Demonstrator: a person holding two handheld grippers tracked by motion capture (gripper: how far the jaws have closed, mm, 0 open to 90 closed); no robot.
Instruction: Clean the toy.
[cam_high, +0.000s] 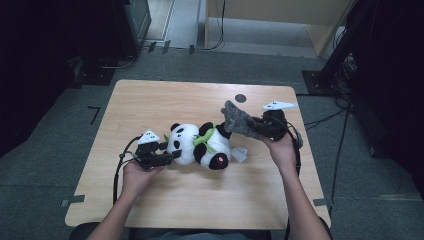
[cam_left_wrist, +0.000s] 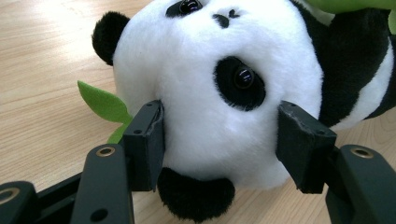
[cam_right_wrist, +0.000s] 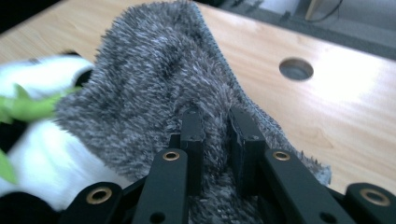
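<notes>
Black fingers (cam_left_wrist: 149, 140) of the left gripper (cam_high: 161, 158) clamp the panda plush's (cam_high: 200, 145) head, so the right gripper (cam_high: 257, 127), pinching the grey cloth (cam_high: 237, 120), should wipe gently.

High view overlooks table (cam_high: 150, 200); gripper views sit close, sharing panda (cam_high: 200, 145).

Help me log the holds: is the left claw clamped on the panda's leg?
No, the left claw grips the plush panda by its white head, one pad on each side of the face.
</notes>
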